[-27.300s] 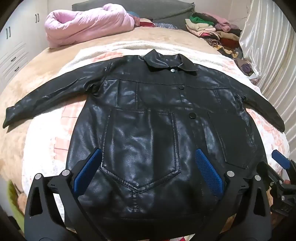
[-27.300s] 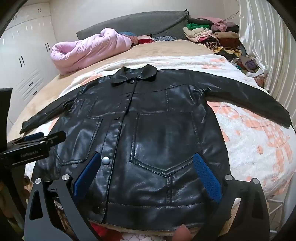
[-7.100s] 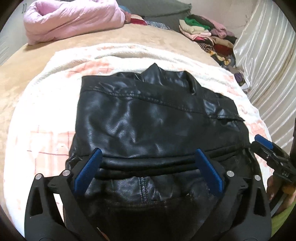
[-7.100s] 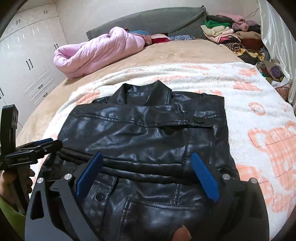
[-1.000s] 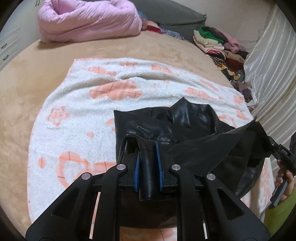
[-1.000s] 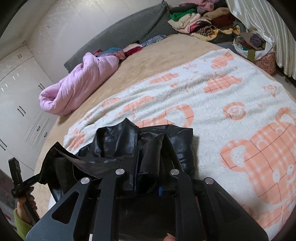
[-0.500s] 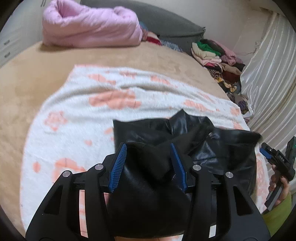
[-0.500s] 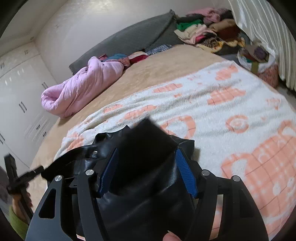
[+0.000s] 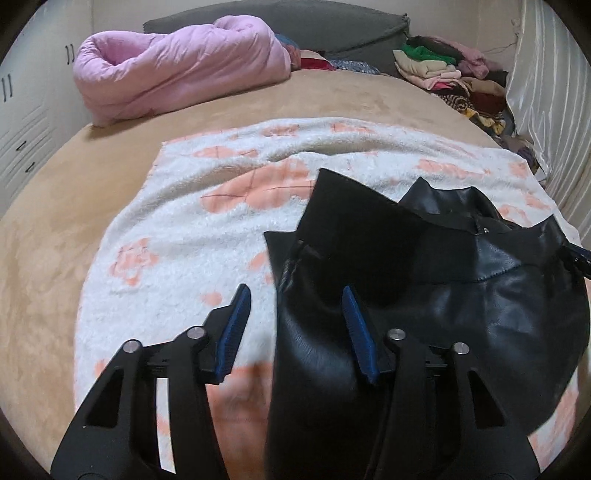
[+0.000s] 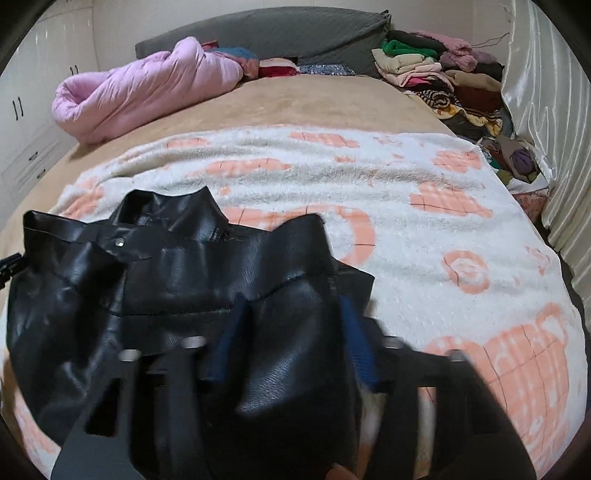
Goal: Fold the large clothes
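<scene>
A black leather jacket (image 9: 461, 288) lies folded into a bundle on the white and orange blanket (image 9: 184, 221), collar at the far side. My left gripper (image 9: 297, 328) hangs over the jacket's left edge. Its jaws are closing; the left pad is over bare blanket and the right pad is over the leather, gripping nothing. In the right wrist view the jacket (image 10: 166, 280) fills the lower left. My right gripper (image 10: 291, 339) is blurred, its jaws closing around a hump of leather near the jacket's right edge, with no clear pinch.
The blanket (image 10: 424, 229) covers a tan bed. A pink duvet (image 9: 177, 66) and a grey cushion (image 9: 314, 18) lie at the head. Stacked clothes (image 9: 450, 77) sit at the far right beside a shiny curtain (image 9: 546, 92). White wardrobes (image 9: 22, 122) stand on the left.
A second ago both grippers were shut on folds of the raised jacket. They opened and let it drop onto the blanket. Both have sunk lower, and their jaws are narrower than half a second ago.
</scene>
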A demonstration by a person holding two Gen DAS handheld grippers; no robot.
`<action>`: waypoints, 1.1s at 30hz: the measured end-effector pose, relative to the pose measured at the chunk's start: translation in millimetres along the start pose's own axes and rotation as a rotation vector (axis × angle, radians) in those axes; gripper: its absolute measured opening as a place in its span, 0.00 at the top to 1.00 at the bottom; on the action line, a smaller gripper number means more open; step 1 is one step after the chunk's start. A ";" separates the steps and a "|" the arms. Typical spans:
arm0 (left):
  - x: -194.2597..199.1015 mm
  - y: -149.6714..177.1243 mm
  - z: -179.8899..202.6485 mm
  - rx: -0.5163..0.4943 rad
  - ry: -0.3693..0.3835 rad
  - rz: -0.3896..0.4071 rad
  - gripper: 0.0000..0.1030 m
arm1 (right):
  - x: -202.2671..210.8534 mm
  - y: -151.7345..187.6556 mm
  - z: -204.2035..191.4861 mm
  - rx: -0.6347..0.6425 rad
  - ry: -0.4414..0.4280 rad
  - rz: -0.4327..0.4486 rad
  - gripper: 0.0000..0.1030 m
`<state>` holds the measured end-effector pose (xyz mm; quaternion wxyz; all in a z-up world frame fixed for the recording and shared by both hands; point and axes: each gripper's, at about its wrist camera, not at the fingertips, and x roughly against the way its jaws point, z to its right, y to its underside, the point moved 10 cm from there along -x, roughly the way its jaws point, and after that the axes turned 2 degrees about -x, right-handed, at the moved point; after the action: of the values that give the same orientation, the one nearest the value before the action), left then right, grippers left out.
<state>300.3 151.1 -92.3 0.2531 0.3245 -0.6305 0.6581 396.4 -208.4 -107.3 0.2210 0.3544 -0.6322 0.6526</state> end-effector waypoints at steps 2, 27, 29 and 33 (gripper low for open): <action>3.5 -6.7 0.4 -0.001 -0.009 0.034 0.96 | 5.1 -2.2 0.9 -0.019 -0.005 0.028 0.86; -13.7 -42.4 -19.2 0.232 0.131 0.048 0.89 | -33.6 -22.2 43.1 -0.364 -0.085 0.045 0.57; -5.8 -43.2 -7.4 0.214 0.182 0.051 0.58 | -24.3 -25.2 40.1 -0.330 -0.096 0.061 0.43; -25.2 -37.1 12.3 0.108 0.136 -0.024 0.47 | -23.6 -23.5 35.2 -0.197 -0.022 0.043 0.34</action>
<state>345.9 143.7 -86.5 0.2852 0.2999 -0.5713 0.7087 435.6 -236.7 -110.9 0.2338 0.3245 -0.7032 0.5878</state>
